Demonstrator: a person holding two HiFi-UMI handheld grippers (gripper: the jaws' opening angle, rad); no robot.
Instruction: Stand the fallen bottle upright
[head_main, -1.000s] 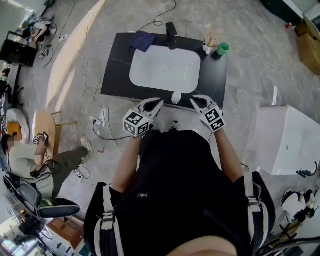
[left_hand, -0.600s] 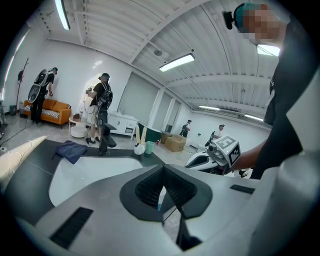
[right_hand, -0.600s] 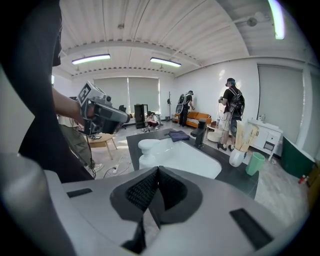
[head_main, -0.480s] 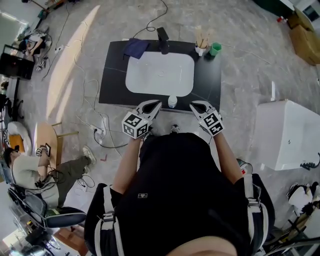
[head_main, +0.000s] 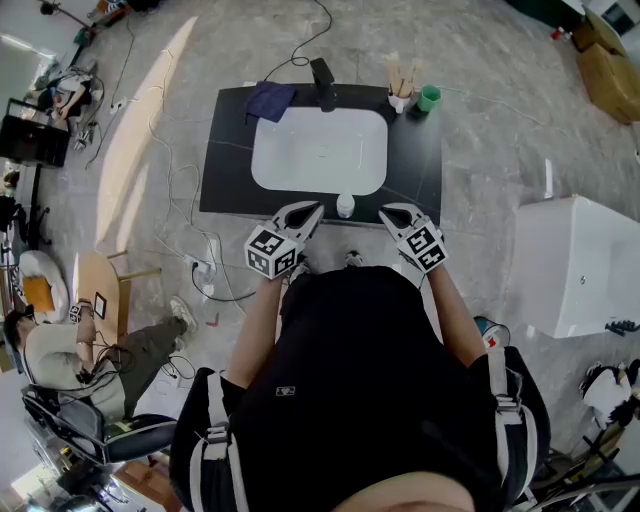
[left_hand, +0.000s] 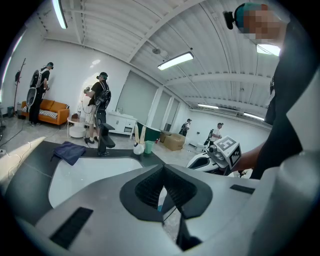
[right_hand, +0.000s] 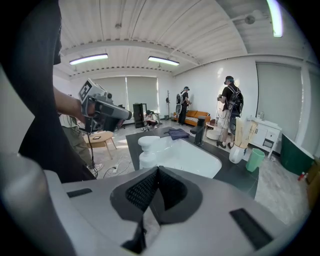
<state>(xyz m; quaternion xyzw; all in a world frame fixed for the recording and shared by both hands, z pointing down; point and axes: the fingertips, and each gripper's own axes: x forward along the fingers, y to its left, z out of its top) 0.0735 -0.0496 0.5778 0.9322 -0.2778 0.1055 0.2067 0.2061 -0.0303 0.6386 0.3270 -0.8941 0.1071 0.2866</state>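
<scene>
A small white pump bottle (head_main: 345, 205) stands upright on the front edge of the black counter (head_main: 225, 160), just before the white sink (head_main: 320, 150). In the right gripper view the bottle (right_hand: 149, 149) rises just beyond the jaws, pump head on top. My left gripper (head_main: 311, 209) hangs to the bottle's left and my right gripper (head_main: 388, 211) to its right, both clear of it. The left gripper (left_hand: 162, 168) and the right gripper (right_hand: 157, 169) are each shut with nothing between the jaws. My left jaws hide most of the bottle in the left gripper view.
At the counter's back stand a black faucet (head_main: 322, 85), a dark blue cloth (head_main: 270, 100), a white holder of wooden utensils (head_main: 401, 88) and a green cup (head_main: 430, 98). A white cabinet (head_main: 575, 265) is on the right. Cables trail over the floor at left.
The head camera has shifted a little, so the counter sits higher in view. Both grippers and the bottle keep their places.
</scene>
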